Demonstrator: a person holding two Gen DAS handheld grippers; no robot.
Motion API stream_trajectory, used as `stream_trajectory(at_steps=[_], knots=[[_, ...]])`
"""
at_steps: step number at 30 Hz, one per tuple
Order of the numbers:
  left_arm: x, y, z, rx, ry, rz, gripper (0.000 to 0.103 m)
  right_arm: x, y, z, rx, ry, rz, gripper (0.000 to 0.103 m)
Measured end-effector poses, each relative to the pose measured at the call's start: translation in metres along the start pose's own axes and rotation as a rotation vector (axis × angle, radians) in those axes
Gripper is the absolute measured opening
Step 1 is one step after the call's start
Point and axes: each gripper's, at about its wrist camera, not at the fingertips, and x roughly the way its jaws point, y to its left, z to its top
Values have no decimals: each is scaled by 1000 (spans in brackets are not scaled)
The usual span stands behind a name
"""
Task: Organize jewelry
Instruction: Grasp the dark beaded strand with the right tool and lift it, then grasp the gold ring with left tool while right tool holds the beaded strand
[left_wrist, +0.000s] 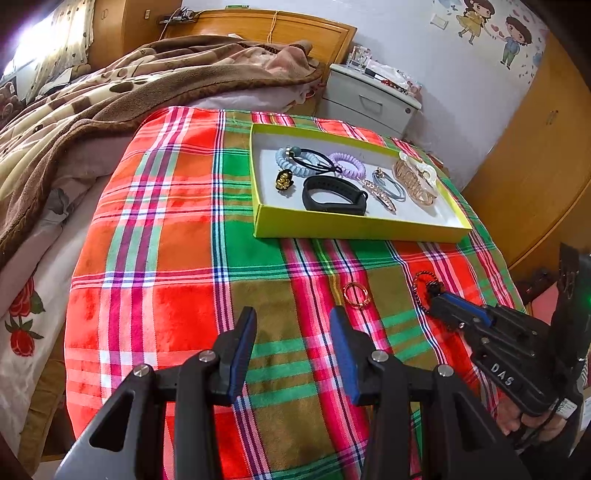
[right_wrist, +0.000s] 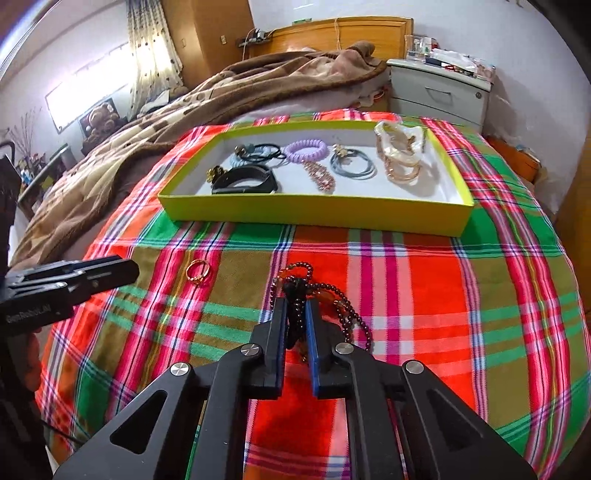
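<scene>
We see the right gripper (right_wrist: 296, 314) pinching a dark beaded bracelet (right_wrist: 317, 295) with amber beads, bunched on plaid cloth (right_wrist: 424, 288); left gripper (left_wrist: 291, 325) spread.

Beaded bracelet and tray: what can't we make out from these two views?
- Beaded bracelet: right wrist view, the right tongs cover its middle, so grip contact is unclear; left wrist view, mostly hidden behind those tongs.
- Gold ring: too small in both views for detail.
- Gold-and-black piece in the tray: right wrist view, partly behind the black band; type unclear.
- Left tongs: open, empty.
</scene>
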Motion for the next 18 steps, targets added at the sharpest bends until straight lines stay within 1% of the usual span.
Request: stream_trajectory(at_steps=[8, 10, 18], knots=[[10, -17, 1, 33, 9, -20, 43, -24, -12, 3, 20, -91, -36, 10], [15, -24, 2, 53, 20, -17, 47, -27, -14, 5, 21, -107, -50, 10], [33, -47, 3, 131, 34, 21, 47, -32, -21, 7, 31, -132, -41, 10]])
